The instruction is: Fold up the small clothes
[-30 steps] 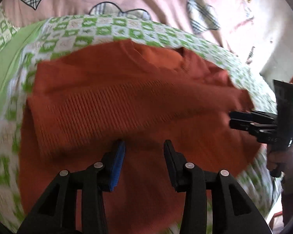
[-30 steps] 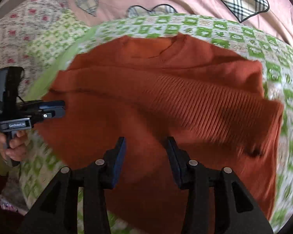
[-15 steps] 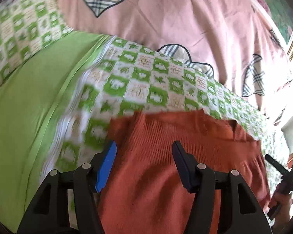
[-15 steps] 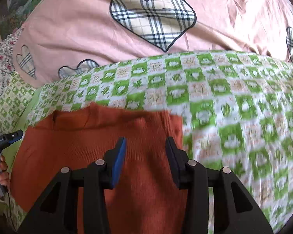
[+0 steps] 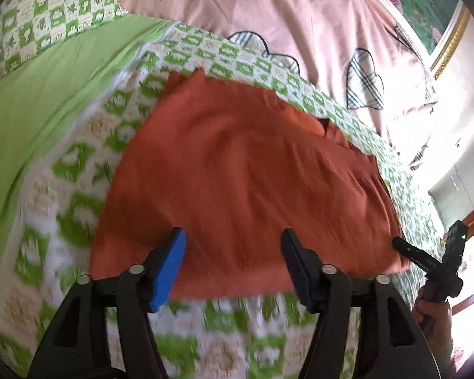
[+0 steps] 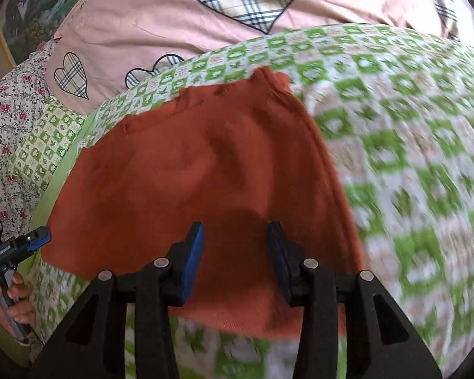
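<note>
Across the bed (image 5: 47, 101) that serves as my work surface, a green-and-white checked cotton quilt (image 6: 410, 132) is spread flat, and I judge that is why it was chosen for folding: it is broad, soft and gives the cloth something even to lie on. Behind it sits a pink duvet with plaid heart patches (image 6: 180, 9), bunched against the far side where it stays clear of the work. On the checked quilt lies the rust-orange knitted sweater (image 5: 246, 183), the piece I am folding; it shows as a compact, roughly rectangular slab with no sleeve hanging loose, its neckline edge on the far side and a straight edge nearest me, so I judge the sleeves are tucked in and one fold is done. My left gripper (image 5: 232, 263) hangs just above the sweater's near edge toward its left side, its jaws spread wide and holding nothing, the blue pad facing inward. My right gripper (image 6: 235, 259) hangs over the near edge toward the right side, its jaws likewise parted and empty, casting a shadow on the knit. I judge both are poised along that near edge so I can take it at two points and carry it evenly over.
</note>
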`<state>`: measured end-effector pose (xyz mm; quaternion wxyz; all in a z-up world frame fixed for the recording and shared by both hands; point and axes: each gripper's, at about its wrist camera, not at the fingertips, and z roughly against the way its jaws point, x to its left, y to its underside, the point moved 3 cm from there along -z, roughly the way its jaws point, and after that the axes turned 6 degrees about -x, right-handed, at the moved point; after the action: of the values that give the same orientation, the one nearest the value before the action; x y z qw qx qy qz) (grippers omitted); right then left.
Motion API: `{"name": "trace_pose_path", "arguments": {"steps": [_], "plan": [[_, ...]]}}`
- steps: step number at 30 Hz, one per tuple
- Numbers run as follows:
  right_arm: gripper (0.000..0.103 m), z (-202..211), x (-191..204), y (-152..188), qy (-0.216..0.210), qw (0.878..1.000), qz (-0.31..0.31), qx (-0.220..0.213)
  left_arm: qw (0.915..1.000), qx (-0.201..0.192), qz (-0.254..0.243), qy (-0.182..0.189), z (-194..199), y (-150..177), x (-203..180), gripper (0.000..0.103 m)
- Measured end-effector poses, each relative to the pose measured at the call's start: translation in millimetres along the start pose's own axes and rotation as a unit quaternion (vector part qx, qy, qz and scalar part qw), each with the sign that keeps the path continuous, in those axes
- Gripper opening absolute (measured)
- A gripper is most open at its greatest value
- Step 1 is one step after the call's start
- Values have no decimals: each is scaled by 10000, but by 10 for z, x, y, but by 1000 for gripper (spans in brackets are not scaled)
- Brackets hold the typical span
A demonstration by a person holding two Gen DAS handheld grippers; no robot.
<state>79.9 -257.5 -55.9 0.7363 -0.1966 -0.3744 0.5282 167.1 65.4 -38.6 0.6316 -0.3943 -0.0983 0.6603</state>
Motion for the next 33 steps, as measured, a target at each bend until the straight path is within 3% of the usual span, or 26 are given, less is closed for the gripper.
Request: {"name": "trace_pose_path", "arguments": {"steps": [5, 15, 23, 26, 33], "plan": [[44, 259, -179, 105, 192, 9996, -194, -69, 9990, 242, 53, -377, 44, 207, 236, 66], [49, 566, 55, 144, -213, 9988, -302, -318, 9968, 236, 751, -108, 243, 302, 265, 68], [54, 577, 326, 213, -525, 9981, -193, -249, 9922, 287, 1215, 32, 71, 412, 183, 84], [54, 568, 377, 240, -595, 9978, -178, -217, 9878, 135, 1548, 117, -21, 334, 218, 91], [55, 545, 445, 272, -738, 9971, -148, -148, 9764, -386, 2121, 130, -199, 58, 428, 91]]}}
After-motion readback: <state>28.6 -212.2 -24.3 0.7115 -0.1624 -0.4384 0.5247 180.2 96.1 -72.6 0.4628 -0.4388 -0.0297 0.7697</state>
